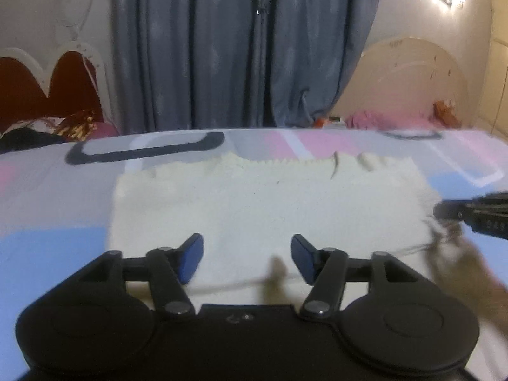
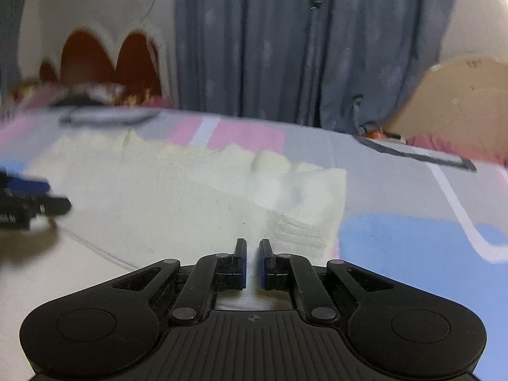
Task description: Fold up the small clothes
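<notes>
A pale cream knitted garment (image 1: 254,203) with a scalloped far edge is seen spread flat on a bed sheet printed in grey, pink and blue blocks (image 1: 47,190), with blue-grey curtains (image 1: 222,47) hung behind. The left gripper (image 1: 247,255), black with blue pads, is held low over the near part of the cloth, its fingers spread wide and nothing caught between them. The right gripper (image 2: 253,262) is shown over the garment's right portion, its fingers drawn close with a narrow gap left; no fabric is seen pinched there. A folded-over layer is visible near the right edge (image 2: 304,197). With neither gripper holding cloth, the fold could be loosened or dragged askew if a finger is brushed across the soft knit. A misjudged pinch could gather both layers, or the sheet beneath, so that an uneven fold is produced.
</notes>
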Motion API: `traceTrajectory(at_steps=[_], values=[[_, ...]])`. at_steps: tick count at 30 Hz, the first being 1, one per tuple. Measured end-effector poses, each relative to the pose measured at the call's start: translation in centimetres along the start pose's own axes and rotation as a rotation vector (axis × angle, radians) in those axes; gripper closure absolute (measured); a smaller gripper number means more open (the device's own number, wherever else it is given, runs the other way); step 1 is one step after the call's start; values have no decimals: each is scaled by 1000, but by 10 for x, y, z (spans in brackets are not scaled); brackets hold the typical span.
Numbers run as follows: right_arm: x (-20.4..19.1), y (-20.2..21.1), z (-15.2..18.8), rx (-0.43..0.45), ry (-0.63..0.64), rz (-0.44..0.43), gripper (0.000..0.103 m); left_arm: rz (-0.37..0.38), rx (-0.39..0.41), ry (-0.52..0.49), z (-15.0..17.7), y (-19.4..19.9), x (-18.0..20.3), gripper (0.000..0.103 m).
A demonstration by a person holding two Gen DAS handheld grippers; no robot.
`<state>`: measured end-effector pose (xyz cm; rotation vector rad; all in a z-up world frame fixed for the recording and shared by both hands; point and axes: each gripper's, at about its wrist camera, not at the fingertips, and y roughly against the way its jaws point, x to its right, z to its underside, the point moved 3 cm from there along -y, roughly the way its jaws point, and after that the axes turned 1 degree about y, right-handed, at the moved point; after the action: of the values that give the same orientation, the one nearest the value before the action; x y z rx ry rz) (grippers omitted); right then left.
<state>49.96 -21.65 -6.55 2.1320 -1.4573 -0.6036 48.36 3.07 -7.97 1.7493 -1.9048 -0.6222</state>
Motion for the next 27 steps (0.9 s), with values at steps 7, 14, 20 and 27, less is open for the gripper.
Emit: traceTrajectory(at_steps=[7, 14, 20, 27], values=[[19, 104, 69, -51, -150, -99, 37, -68, -88, 50, 83, 81, -39, 46], [12, 187, 152, -150, -254, -118, 55, -64, -137, 142, 141, 147, -64, 50], [-11, 226, 174, -185, -265, -88, 55, -60, -162, 136, 170, 185, -55, 50], [-24, 261, 201, -210, -345, -110, 55, -48, -175, 140, 195, 223, -46, 50]])
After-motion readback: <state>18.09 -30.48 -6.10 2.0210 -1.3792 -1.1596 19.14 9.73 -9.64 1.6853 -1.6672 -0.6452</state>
